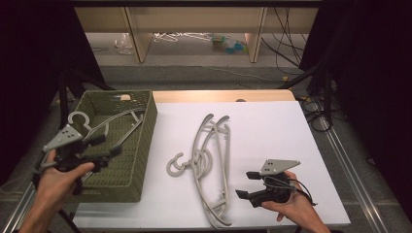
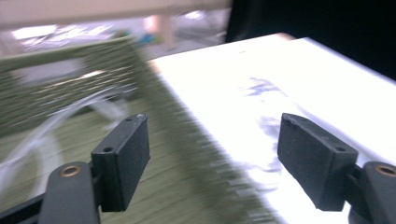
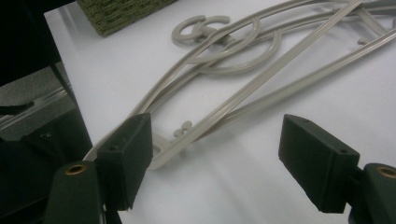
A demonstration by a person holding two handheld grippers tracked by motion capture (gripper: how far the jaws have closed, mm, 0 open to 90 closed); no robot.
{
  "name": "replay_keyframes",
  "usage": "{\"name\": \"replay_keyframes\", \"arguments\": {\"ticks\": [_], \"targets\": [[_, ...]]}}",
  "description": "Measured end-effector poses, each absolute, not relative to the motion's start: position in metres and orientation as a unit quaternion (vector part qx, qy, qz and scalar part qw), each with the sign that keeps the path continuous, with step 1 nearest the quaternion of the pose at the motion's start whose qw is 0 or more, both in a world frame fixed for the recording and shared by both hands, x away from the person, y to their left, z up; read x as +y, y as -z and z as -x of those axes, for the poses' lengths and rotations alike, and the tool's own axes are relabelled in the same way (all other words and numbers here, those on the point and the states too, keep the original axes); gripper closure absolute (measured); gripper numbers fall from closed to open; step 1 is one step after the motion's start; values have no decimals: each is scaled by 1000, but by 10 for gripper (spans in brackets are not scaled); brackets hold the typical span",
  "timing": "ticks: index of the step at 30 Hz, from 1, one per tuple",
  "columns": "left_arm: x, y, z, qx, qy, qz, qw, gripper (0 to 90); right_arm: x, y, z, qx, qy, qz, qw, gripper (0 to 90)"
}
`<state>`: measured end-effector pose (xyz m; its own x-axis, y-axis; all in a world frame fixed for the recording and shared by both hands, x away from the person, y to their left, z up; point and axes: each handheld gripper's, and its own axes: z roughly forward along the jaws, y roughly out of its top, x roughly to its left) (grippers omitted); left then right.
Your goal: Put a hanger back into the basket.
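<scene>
A green woven basket [image 1: 145,141] stands at the table's left with a grey hanger [image 1: 111,121] lying in it, its hook by the left wall. My left gripper [image 1: 111,144] hovers over the basket, open, with nothing between its jaws. In the left gripper view that gripper [image 2: 212,149] looks across the blurred basket [image 2: 70,93] and hanger [image 2: 60,114]. Several grey hangers [image 1: 209,160] lie piled on the white table [image 1: 272,126]. My right gripper [image 1: 245,184] stands open just right of the pile's near end. In the right gripper view the hangers [image 3: 261,70] lie just beyond the gripper [image 3: 215,158].
The basket's corner [image 3: 116,11] shows at the far left of the right gripper view. Bare white tabletop [image 1: 262,121] stretches right of the pile. Black stands and cables flank the table, and shelving legs stand on the floor behind.
</scene>
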<state>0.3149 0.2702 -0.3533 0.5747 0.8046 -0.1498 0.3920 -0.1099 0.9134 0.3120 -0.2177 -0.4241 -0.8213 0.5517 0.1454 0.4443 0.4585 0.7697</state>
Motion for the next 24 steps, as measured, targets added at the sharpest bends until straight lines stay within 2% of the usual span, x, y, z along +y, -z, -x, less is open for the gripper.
{"name": "replay_keyframes", "arguments": {"ticks": [4, 11, 15, 24], "targets": [[237, 363, -300, 381, -183, -728, 540, 187, -215, 424, -312, 846, -440, -294, 70, 270], [194, 384, -281, 329, -155, -742, 563, 188, -217, 425, -313, 834, -451, -307, 83, 269], [182, 397, -274, 314, -156, -746, 567, 184, -219, 426, -313, 831, -455, -309, 86, 267], [182, 416, -271, 308, -153, -746, 571, 167, -219, 426, -312, 827, -458, -314, 90, 264]]}}
